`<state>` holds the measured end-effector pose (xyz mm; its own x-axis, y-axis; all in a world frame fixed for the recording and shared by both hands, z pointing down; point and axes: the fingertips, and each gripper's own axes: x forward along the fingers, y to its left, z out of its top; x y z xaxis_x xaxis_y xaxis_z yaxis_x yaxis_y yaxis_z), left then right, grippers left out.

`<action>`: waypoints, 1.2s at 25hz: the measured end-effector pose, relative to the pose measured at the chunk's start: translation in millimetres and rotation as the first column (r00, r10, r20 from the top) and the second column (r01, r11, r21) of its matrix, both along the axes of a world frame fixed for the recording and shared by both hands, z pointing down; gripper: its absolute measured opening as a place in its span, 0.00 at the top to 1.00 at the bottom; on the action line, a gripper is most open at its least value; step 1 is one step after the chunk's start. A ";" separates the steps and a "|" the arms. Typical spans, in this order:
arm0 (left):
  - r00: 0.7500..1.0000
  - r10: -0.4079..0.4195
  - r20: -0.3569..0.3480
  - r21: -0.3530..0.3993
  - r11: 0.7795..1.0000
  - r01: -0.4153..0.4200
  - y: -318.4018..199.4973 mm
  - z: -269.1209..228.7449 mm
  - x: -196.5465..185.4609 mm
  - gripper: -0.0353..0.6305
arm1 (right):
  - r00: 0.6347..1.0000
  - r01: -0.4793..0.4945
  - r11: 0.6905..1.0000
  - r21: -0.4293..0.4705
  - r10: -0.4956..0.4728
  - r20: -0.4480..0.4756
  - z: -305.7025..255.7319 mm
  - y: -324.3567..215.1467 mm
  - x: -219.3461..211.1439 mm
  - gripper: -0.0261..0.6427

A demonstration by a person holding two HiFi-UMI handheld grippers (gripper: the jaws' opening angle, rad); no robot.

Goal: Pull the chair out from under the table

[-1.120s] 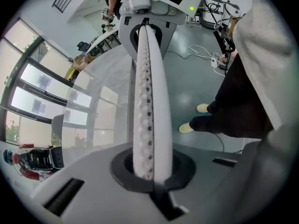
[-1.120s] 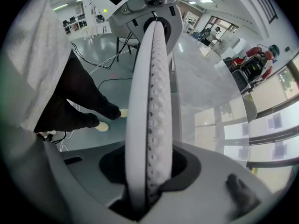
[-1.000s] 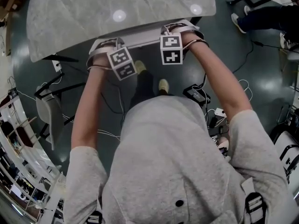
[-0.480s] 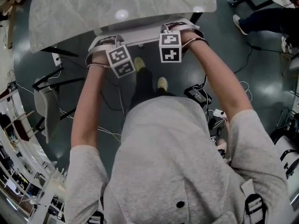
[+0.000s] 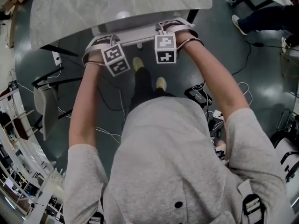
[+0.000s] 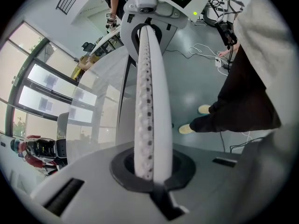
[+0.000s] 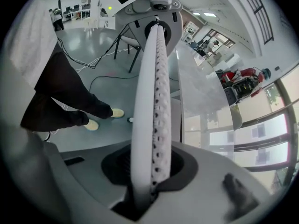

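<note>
The chair's white perforated backrest (image 5: 135, 35) shows as a strip just below the grey marble table's near edge (image 5: 117, 3); its seat is hidden under the table. My left gripper (image 5: 100, 45) is shut on the backrest's top rim (image 6: 147, 101), which runs up between the jaws (image 6: 149, 174). My right gripper (image 5: 175, 28) straddles the same rim (image 7: 154, 101) further right. Its jaws (image 7: 149, 174) are closing with the rim between them, and a dark gap shows on either side. Both grippers point steeply down.
The person's shoes (image 5: 161, 84) stand right behind the chair. A second chair (image 5: 44, 106) sits at the left. Cables and a power strip (image 5: 201, 94) lie on the floor at the right. Another person's legs (image 5: 266, 15) reach in at the top right.
Both grippers stay on the backrest's rim. The head view has shifted a little, so table and grippers sit slightly higher in the picture. The chair has not clearly moved.
</note>
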<state>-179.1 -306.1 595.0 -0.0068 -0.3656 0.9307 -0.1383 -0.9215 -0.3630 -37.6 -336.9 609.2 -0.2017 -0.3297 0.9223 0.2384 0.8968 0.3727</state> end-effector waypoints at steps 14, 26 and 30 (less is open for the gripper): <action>1.000 -0.006 -0.001 0.014 1.000 0.006 28.5 -1.6 9.8 0.92 | 1.000 -0.003 1.000 -0.027 0.003 -0.018 0.3 32.3 12.4 0.84; 1.000 -0.011 -0.001 0.004 1.000 0.011 44.5 -1.6 28.8 0.92 | 0.999 -0.010 0.999 -0.049 0.008 -0.034 1.8 47.7 33.4 0.84; 1.000 -0.007 -0.001 -0.033 0.999 0.007 53.7 -0.1 35.1 0.92 | 0.999 -0.011 0.995 -0.102 0.006 -0.052 3.4 59.3 41.5 0.84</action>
<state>-144.0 -252.4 594.9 -0.0080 -0.3351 0.9421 -0.1455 -0.9318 -0.3327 3.9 -277.5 612.6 -0.1506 -0.2343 0.9604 0.2470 0.9318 0.2661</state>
